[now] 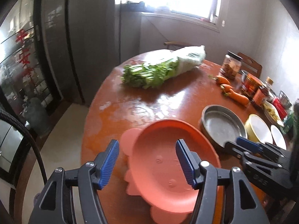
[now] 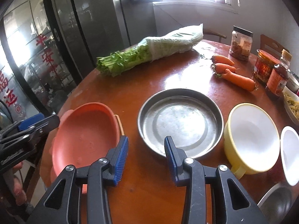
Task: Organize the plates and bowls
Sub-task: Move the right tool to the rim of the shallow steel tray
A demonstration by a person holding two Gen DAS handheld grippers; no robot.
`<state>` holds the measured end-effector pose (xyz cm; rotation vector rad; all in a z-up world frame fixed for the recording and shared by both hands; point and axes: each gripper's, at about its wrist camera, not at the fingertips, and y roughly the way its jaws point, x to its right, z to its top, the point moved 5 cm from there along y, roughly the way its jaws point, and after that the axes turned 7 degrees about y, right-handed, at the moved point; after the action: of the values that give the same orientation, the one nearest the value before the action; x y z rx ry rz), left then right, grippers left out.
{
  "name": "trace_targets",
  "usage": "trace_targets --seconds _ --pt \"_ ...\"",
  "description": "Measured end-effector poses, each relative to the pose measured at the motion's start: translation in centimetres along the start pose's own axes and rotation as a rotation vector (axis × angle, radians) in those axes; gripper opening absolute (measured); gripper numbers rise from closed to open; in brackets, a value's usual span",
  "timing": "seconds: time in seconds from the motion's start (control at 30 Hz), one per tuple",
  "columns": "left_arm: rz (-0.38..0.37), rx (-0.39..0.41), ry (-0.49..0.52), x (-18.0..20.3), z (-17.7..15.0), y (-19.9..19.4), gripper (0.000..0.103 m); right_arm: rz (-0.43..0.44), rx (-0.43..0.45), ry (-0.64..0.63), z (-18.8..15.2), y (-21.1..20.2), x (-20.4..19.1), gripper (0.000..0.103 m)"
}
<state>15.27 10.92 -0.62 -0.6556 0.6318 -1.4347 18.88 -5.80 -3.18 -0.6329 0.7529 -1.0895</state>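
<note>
Greens (image 2: 147, 54), carrots (image 2: 233, 72) and jars (image 2: 242, 43) lie at the back of the table (image 2: 149, 192). The pink bowl (image 1: 168, 160) sits at the near edge beside the metal pan (image 2: 180, 123), then the yellow bowl (image 2: 252, 138). The left gripper (image 1: 147, 162) is wide apart over the pink bowl. The right gripper (image 2: 146, 160) is apart too, holding nothing, by the pan.
</note>
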Motion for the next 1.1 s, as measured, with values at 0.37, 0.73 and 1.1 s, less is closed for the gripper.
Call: trace_targets --seconds 0.37,0.73,1.1 --pt "-0.062 -0.043 0.112 4.9 -0.9 0.2 0.063 -0.019 -0.112 -0.017 -0.5 3.2 1.1 0.035" --pt "-0.091 -0.040 0.164 8.0 -2.7 -2.0 0.063 0.033 -0.167 -0.085 -5.2 -0.6 0.7 0.036" --pt "-0.124 -0.040 0.182 11.4 -6.8 -4.5 0.063 0.074 -0.140 -0.138 -11.4 -5.9 0.3 0.036"
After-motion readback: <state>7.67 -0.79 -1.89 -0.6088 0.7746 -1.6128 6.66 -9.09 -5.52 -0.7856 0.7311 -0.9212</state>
